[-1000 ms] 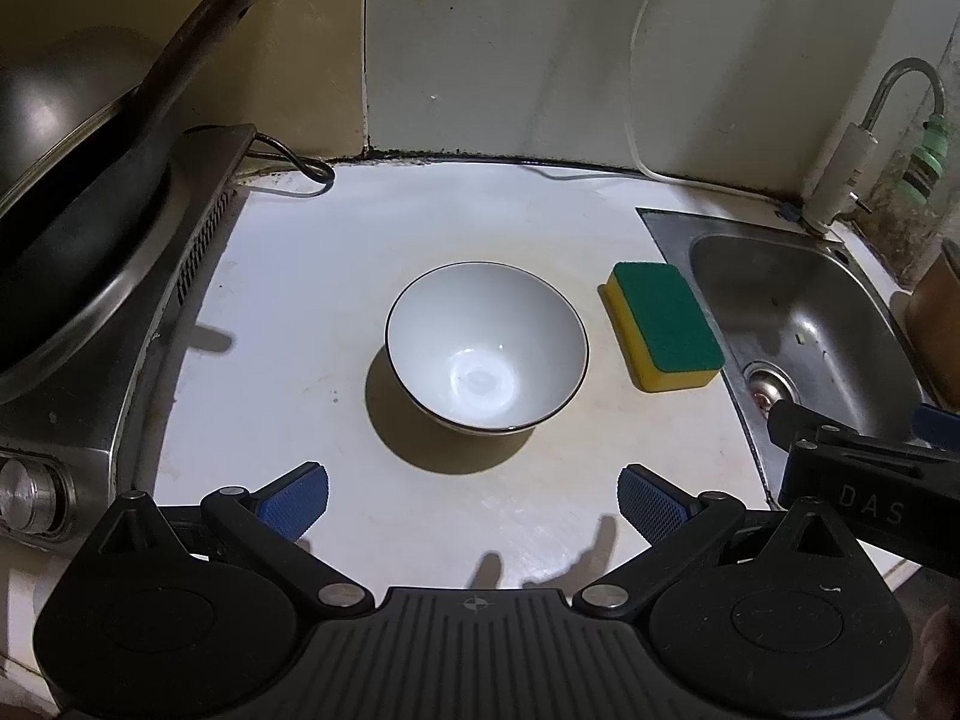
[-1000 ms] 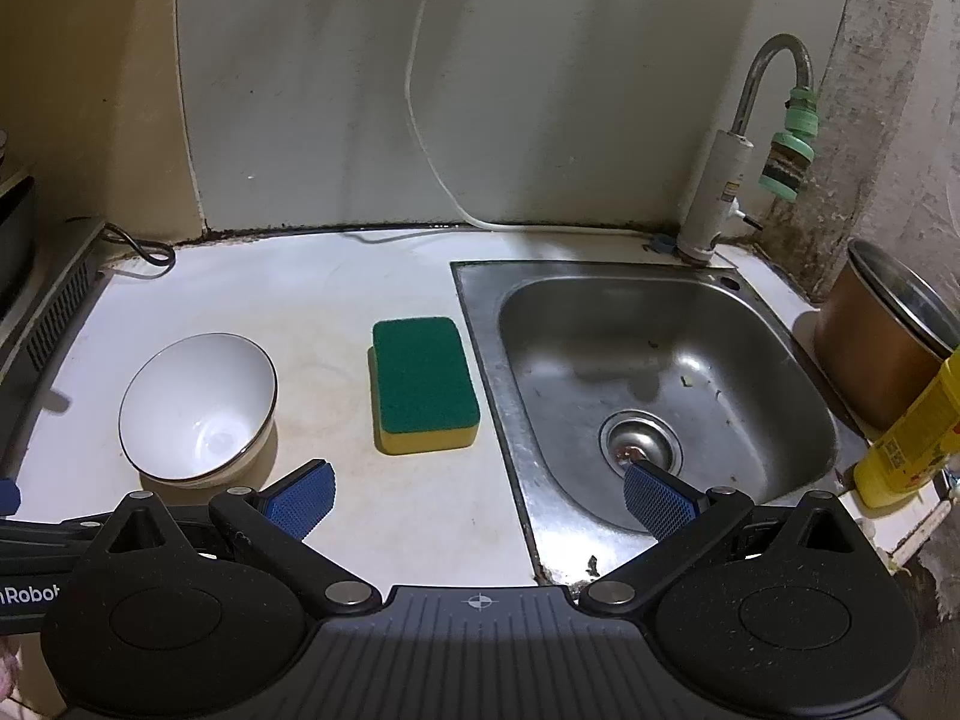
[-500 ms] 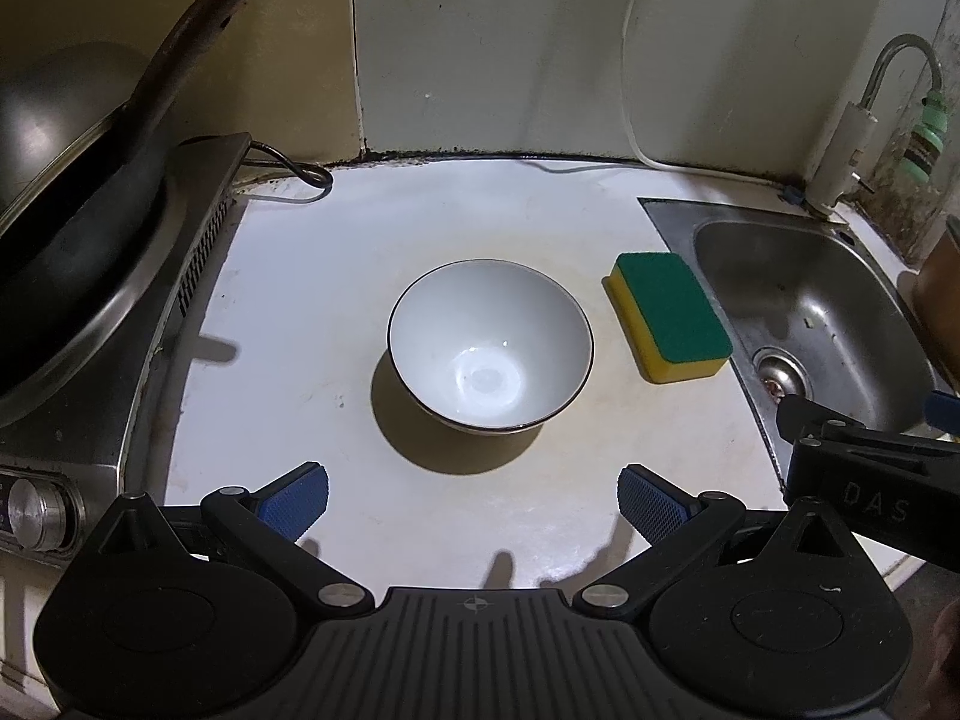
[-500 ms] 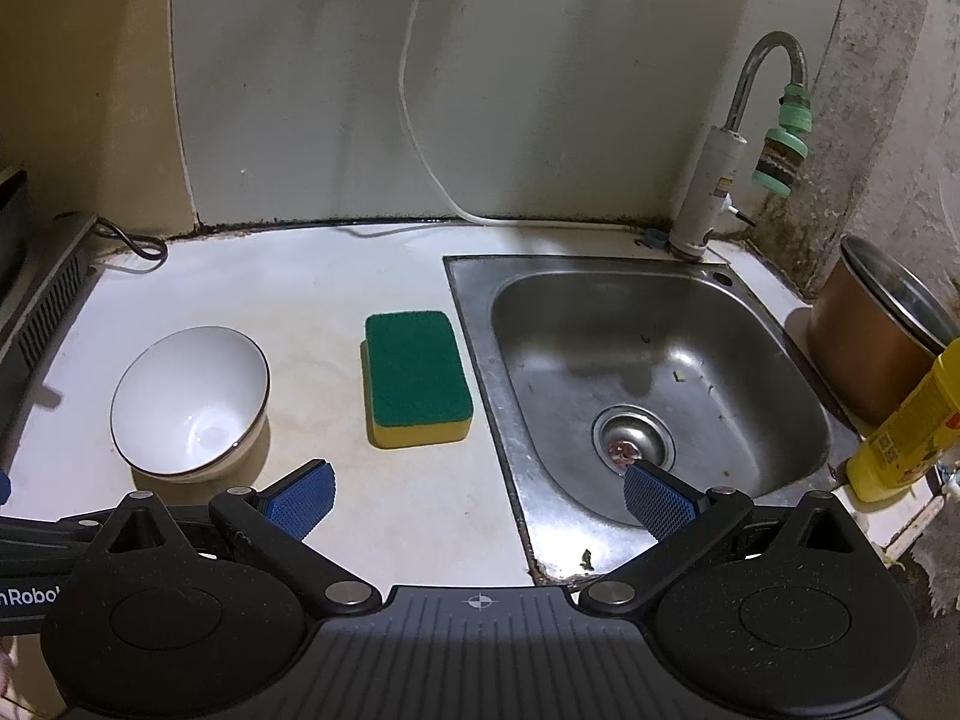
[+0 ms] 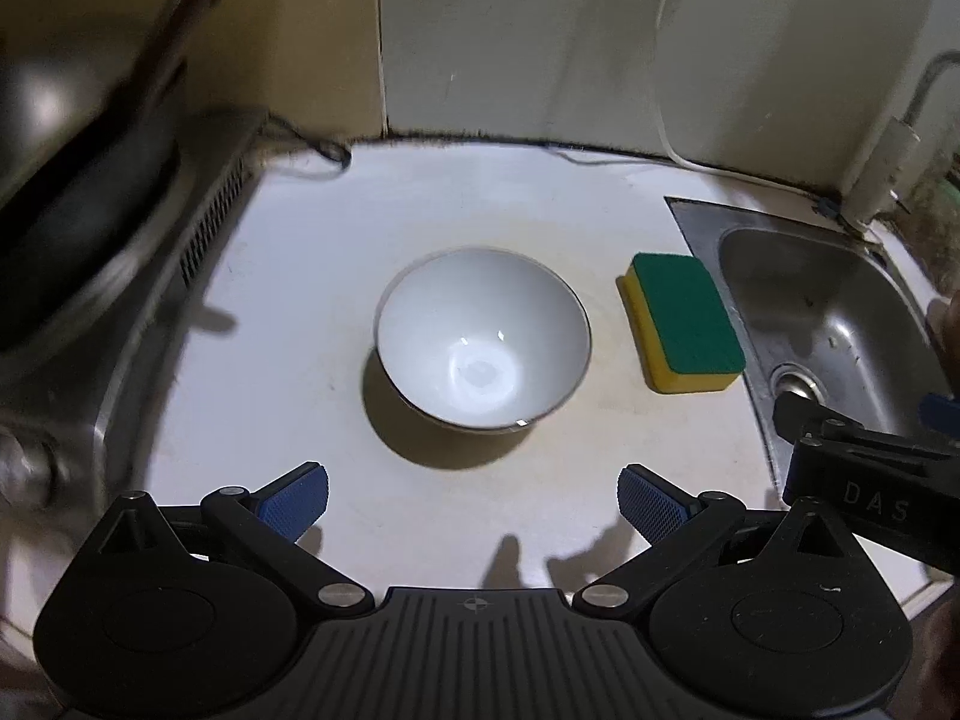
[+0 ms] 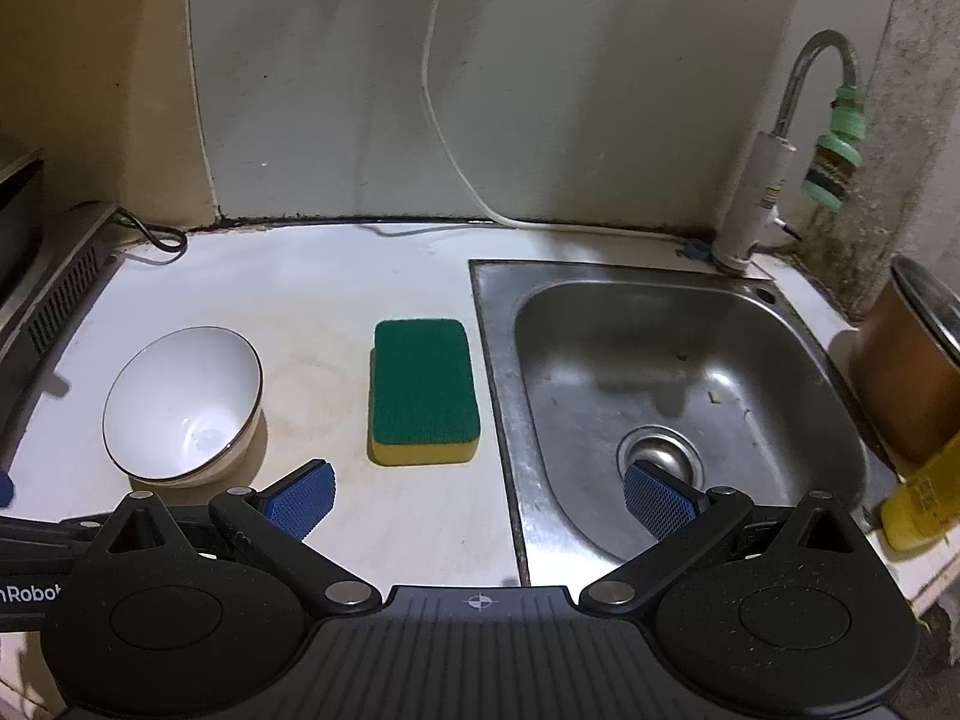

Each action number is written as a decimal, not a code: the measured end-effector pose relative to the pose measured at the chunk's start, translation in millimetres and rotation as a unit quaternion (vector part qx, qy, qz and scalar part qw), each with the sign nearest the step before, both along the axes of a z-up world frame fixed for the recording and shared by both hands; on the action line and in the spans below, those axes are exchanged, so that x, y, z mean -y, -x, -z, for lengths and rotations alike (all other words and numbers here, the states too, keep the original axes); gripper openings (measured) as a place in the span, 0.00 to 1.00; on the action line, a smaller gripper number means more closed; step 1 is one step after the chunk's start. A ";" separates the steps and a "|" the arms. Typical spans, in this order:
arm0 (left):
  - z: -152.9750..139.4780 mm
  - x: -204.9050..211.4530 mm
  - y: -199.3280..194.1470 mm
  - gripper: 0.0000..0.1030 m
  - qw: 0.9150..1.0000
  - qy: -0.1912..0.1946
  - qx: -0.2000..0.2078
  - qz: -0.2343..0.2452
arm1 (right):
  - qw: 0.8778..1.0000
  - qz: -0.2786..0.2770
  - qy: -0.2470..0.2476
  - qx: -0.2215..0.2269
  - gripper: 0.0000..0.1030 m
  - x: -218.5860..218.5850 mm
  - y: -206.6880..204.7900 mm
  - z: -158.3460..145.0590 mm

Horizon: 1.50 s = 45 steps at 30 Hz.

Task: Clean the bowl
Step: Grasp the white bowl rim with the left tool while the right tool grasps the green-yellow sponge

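Observation:
A white bowl (image 5: 483,339) with a dark rim stands upright on the white counter (image 5: 300,360), empty inside. My left gripper (image 5: 474,501) is open just in front of it, nothing between its blue pads. A green-topped yellow sponge (image 5: 684,324) lies to the bowl's right, beside the sink. In the right wrist view the bowl (image 6: 183,405) is at the left and the sponge (image 6: 423,390) sits ahead of my open right gripper (image 6: 480,501), which hovers over the counter's edge by the sink (image 6: 678,396). The right gripper's body (image 5: 870,480) shows at the left view's right edge.
A stove with a dark wok (image 5: 78,228) stands at the left. A tap (image 6: 774,168) rises behind the steel sink. A brown metal pot (image 6: 912,372) and a yellow bottle (image 6: 924,492) sit at the far right. A cable (image 6: 150,234) lies along the back wall.
Both grippers have shifted slightly; the left view swung a little left, blurring the wok. Bowl and sponge have not moved, and both grippers remain open.

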<state>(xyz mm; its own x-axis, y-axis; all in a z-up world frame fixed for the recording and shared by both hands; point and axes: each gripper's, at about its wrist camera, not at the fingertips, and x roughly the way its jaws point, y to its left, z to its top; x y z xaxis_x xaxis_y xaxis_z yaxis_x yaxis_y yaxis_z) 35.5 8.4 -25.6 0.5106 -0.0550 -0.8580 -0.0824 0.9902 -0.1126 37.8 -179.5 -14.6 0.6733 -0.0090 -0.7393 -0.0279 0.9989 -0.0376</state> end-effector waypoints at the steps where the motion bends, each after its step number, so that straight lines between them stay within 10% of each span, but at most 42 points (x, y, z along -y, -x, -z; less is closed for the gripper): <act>1: 1.9 -1.0 -0.4 1.00 1.000 0.010 -0.002 -0.003 | 1.000 -0.008 -0.009 -0.001 1.00 4.2 -2.7 1.3; 13: 28.0 -44.3 13.9 1.00 0.987 0.124 0.023 -0.099 | 0.991 -0.052 -0.121 0.029 1.00 42.6 -24.2 15.2; 22: 17.9 -35.1 -21.7 0.99 0.997 -0.052 0.053 0.010 | 0.994 -0.056 -0.046 0.077 1.00 20.5 -28.2 11.0; 33: 34.7 -48.1 -58.1 0.99 0.998 -0.003 0.034 0.052 | 0.990 -0.028 -0.027 0.133 1.00 31.7 -48.1 17.7; 45: 40.6 -44.1 -74.9 0.91 1.000 -0.020 0.018 0.011 | 0.986 -0.147 -0.049 0.063 1.00 22.7 -74.4 61.5</act>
